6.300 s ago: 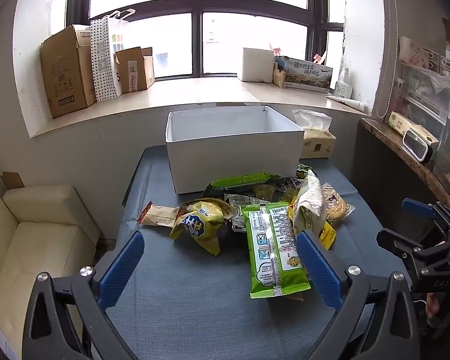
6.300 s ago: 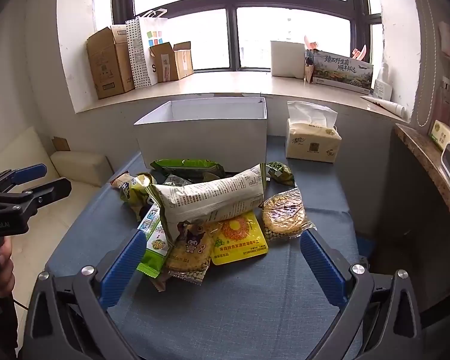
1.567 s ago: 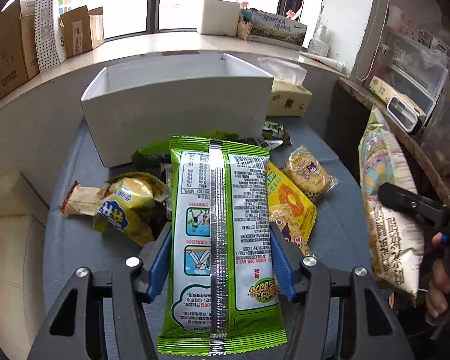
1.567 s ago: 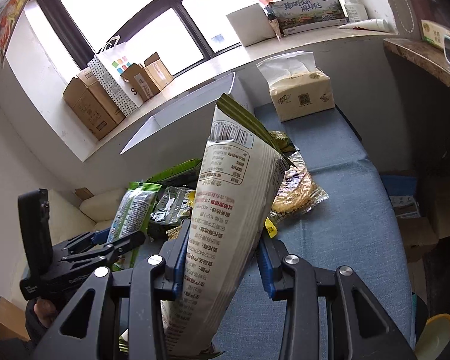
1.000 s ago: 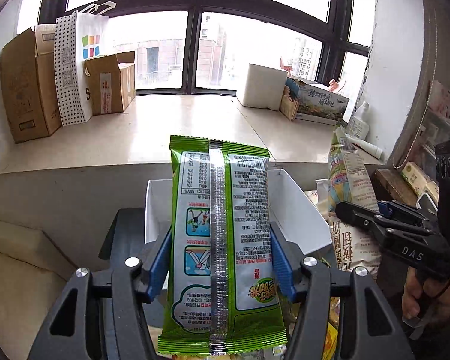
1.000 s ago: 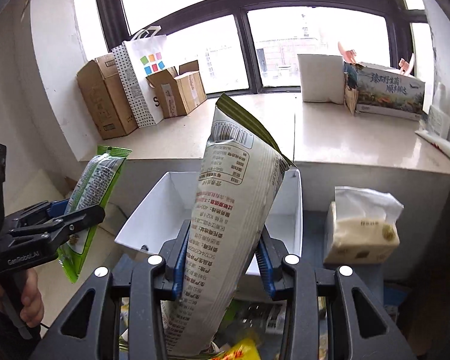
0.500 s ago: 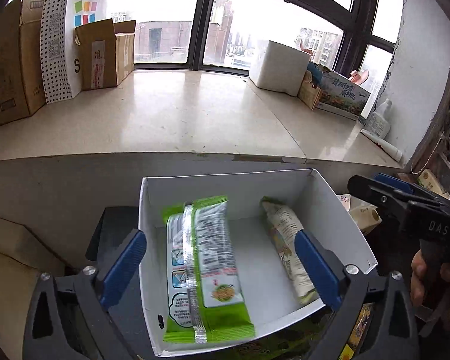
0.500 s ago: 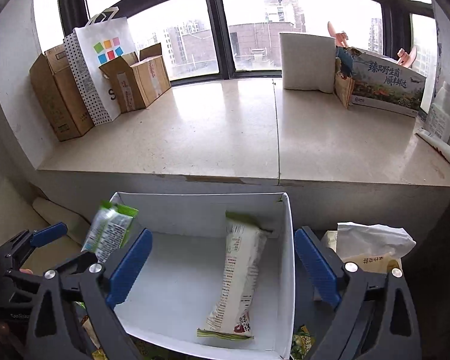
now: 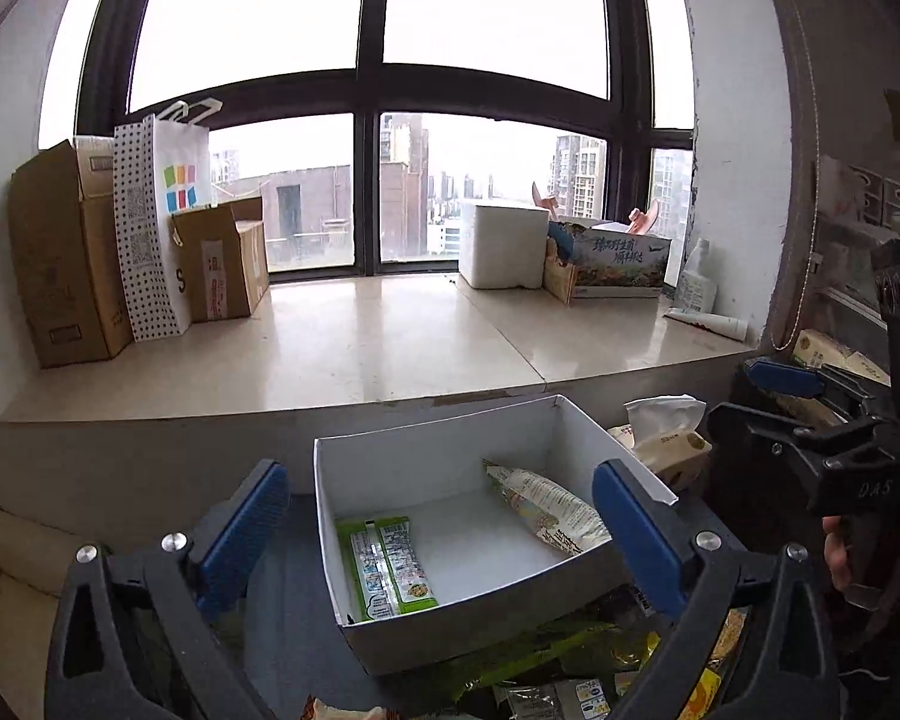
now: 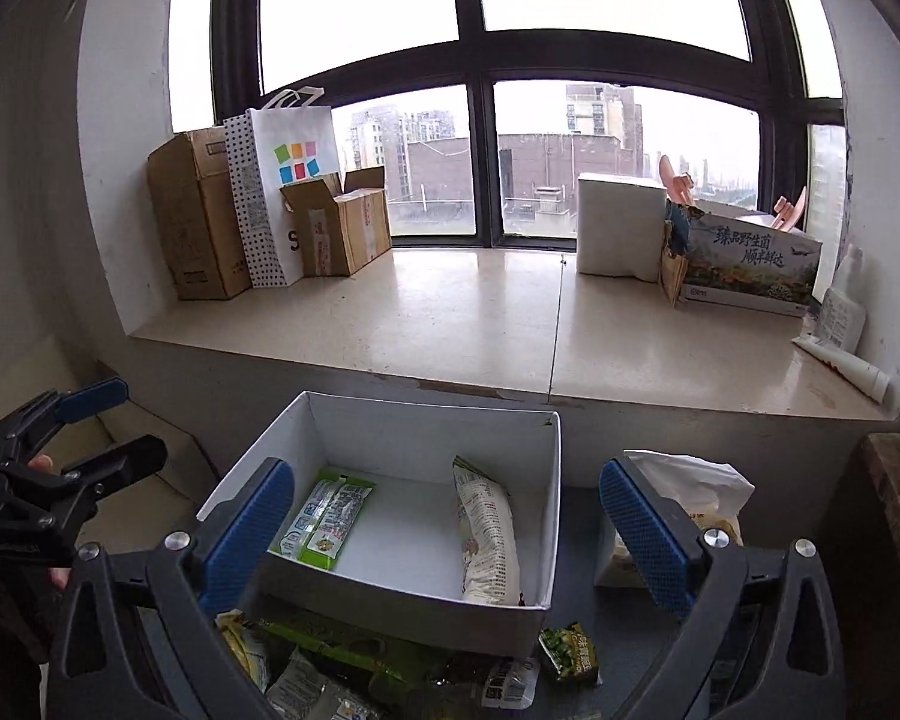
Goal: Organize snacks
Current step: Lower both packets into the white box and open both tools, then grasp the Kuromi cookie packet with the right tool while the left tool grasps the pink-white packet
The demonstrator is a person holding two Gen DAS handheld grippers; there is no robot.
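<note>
Overhead, both grippers hang above a white box (image 9: 450,468) that sits on the blue-covered counter (image 9: 288,630), pushed up against the wall under the wide stone windowsill (image 10: 480,318). Inside the box lie 2 snacks, well apart: a green packet (image 9: 387,561) flat along the left wall and a pale, cream-coloured bag (image 9: 546,510) along the right wall, with bare white floor between them. The left gripper (image 9: 444,546) has its blue-padded fingers (image 9: 240,531) spread wide with nothing between them; the right gripper (image 10: 450,531) is likewise spread and holding nothing. A tissue box (image 10: 684,492) stands just beside the white box on its right. Nearer the cameras, in front of the box, a loose heap of snack packets (image 10: 342,666) lies on the counter, among them a small green pea packet (image 10: 567,654). On the sill stand 2 cardboard cartons (image 10: 201,216) and a spotted paper bag (image 10: 285,180).
</note>
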